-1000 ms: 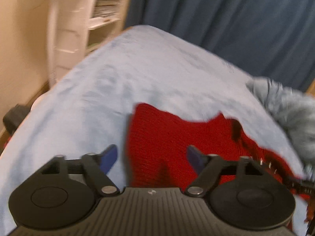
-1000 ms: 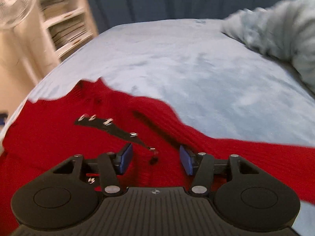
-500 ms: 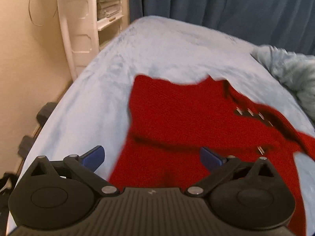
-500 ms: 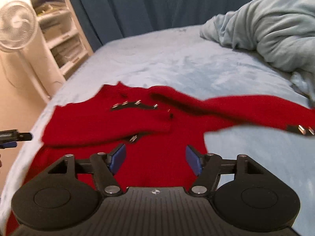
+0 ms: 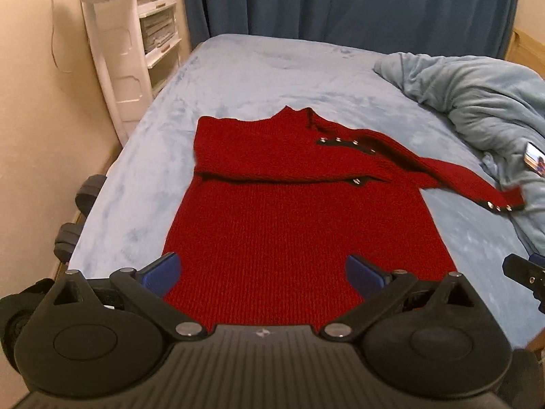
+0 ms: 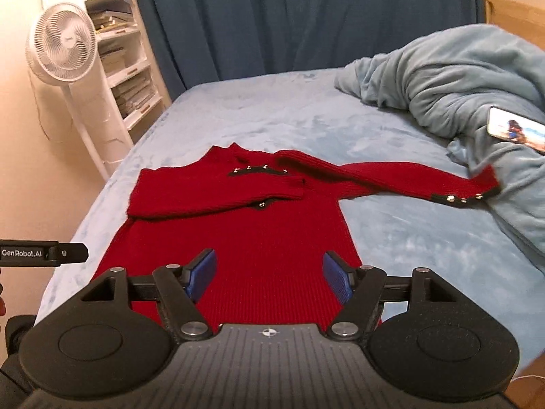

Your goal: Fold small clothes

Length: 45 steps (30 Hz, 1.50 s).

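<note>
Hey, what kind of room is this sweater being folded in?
Most likely a bedroom: the red sweater lies on a bed with a rumpled blanket, a standing fan and dark curtains nearby.

One red sweater [image 5: 306, 225] is seen on one bed [image 5: 272, 75], with two sleeves counted: one folded across the chest [image 6: 218, 194] and one stretched out sideways [image 6: 408, 180]. Three metal studs are counted on the outstretched cuff [image 6: 463, 199]; those on the shoulder strip are too small to be counted surely. One crumpled blanket [image 6: 460, 78] and one phone [image 6: 514, 129] on it are seen. One white fan [image 6: 63, 46], one shelf unit [image 6: 126, 68] and one dark curtain [image 6: 306, 17] are counted. Two grippers are present: the left gripper [image 5: 262, 271] and the right gripper [image 6: 269, 274].
</note>
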### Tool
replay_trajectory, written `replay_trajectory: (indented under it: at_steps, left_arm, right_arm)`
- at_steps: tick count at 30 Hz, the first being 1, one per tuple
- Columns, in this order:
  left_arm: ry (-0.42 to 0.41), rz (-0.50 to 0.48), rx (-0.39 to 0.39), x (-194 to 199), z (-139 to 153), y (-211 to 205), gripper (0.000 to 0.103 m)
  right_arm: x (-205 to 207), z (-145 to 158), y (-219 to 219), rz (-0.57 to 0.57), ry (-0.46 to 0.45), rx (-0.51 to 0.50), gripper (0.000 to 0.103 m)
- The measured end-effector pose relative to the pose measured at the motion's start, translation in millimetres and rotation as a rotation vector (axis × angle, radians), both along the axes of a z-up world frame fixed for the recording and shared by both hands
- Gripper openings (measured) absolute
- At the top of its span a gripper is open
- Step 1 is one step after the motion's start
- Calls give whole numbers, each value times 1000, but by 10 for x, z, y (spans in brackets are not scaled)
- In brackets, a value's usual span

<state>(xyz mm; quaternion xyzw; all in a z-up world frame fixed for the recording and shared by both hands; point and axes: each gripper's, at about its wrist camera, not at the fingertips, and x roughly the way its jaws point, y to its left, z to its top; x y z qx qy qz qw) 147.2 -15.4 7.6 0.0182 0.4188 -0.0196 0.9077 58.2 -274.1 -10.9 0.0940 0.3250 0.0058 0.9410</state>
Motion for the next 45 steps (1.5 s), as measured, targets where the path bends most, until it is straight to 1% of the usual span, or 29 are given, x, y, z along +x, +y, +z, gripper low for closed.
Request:
replay_trajectory:
  at_steps: [5,10,14,18,25,29,32,35,37,39,41,45]
  left_arm:
    - [-10,-40,-7,-472,153,-15,103]
    - [-29,-62,-13,-845,256,-22,103]
    - [-41,-73,-17,-995,300,-11,103]
    - [-39,-79,-17,-1055,308,-18,103]
    - [-24,-77,-4,-994,259,-20,103]
    - [26,-62,-4,-840,135,33,103]
    - [68,-46,19,-676,8,59,103]
    - [114,-23,34,-477,-144,87,103]
    - [150,-7,52,-315,-266,85,103]
    - [194,7,62,-145,-396,61,103]
    - [240,15,73,21,-530,32,103]
    - [280,35,111,267,-732,-42,103]
  right_arm:
    - [-444,141,61,-9,-24,-13,71]
    - [-699,221,49,-53,-46,-2,71]
    - [-853,234,100,-41,-63,-14,72]
    - [-923,195,143,-30,-46,-16,72]
    - [-826,146,76,-35,-31,-12,72]
    - [-653,103,-75,-53,-43,-68,72]
    - [-451,42,-312,-71,-66,-143,76]
    - [-172,-103,-662,-105,-59,-211,79]
    - [79,-263,-898,-116,-48,-265,83]
    - [392,-509,-1135,-126,-14,-337,83]
    - [762,-814,-1369,-121,53,-420,83]
    - [1509,-1487,-1839,-113,187,-639,83]
